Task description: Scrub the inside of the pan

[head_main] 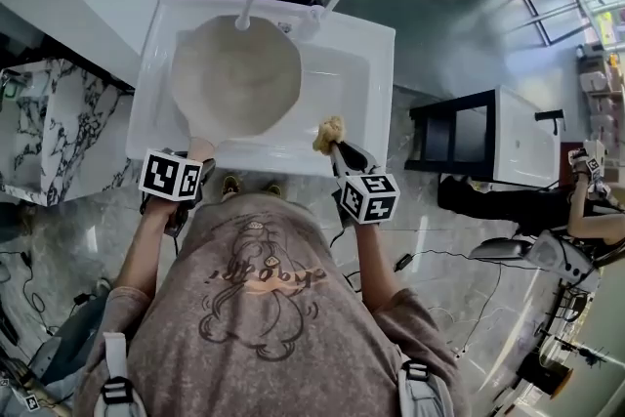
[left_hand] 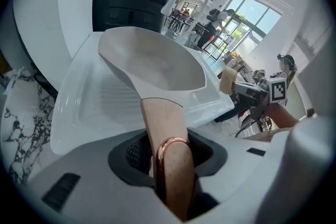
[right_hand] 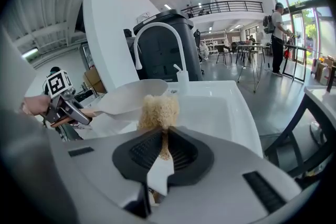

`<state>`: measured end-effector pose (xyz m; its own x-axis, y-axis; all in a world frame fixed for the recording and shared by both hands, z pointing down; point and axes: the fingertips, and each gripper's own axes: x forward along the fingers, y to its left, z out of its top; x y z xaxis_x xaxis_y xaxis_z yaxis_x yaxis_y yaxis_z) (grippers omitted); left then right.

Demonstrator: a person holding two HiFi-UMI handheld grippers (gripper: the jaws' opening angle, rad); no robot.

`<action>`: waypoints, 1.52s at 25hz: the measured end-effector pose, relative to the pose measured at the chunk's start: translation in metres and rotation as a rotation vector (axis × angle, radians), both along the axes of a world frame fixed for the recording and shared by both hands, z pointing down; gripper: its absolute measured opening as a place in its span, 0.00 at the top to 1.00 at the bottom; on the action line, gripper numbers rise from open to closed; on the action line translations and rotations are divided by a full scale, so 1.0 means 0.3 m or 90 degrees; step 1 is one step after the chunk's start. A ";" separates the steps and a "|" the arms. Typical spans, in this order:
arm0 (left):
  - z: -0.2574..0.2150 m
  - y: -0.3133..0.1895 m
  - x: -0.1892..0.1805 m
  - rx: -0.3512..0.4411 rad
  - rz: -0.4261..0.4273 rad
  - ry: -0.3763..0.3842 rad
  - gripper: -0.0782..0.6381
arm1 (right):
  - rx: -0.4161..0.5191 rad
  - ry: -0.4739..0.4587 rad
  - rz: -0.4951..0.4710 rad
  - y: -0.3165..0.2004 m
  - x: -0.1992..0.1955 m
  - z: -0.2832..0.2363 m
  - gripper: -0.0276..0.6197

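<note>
Shirt (head_main: 264, 308) print maybe cursive | left gripper (left_hand: 168, 160) clamps pan handle (left_hand: 160, 123) | right gripper (right_hand: 164, 150) pinches scrubber (right_hand: 157, 110)

White sink (head_main: 344, 73), cream pan (head_main: 234, 78) in it

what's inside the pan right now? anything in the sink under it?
The pan shows a bare cream interior, nothing in it; the scrubber sits in the right gripper beside it. The sink shows white basin to the pan's right; the part under the pan is covered.
</note>
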<state>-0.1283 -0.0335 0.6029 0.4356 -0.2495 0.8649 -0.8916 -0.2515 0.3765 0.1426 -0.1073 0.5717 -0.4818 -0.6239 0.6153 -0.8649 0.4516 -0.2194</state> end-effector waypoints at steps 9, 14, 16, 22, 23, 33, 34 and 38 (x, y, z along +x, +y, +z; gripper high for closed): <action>-0.052 -0.054 -0.058 0.044 -0.081 -0.011 0.66 | 0.014 -0.023 0.046 0.013 -0.013 0.015 0.88; -0.064 -0.070 -0.057 0.057 -0.103 -0.004 0.66 | 0.010 -0.028 0.048 0.016 -0.022 0.021 0.88; -0.071 -0.074 -0.057 0.062 -0.103 -0.007 0.66 | 0.003 -0.033 0.047 0.018 -0.030 0.024 0.88; -0.097 -0.086 -0.047 0.071 -0.099 -0.005 0.66 | -0.005 -0.041 0.036 0.011 -0.045 0.021 0.88; -0.097 -0.086 -0.046 0.071 -0.099 -0.004 0.66 | -0.006 -0.041 0.035 0.012 -0.045 0.024 0.88; -0.097 -0.078 -0.042 0.073 -0.097 -0.008 0.66 | -0.018 -0.031 0.032 0.025 -0.043 0.050 0.88; -0.101 -0.079 -0.042 0.074 -0.096 -0.008 0.66 | -0.018 -0.030 0.031 0.026 -0.044 0.050 0.88; -0.111 -0.079 -0.045 0.074 -0.095 -0.006 0.66 | -0.018 -0.030 0.027 0.027 -0.048 0.050 0.88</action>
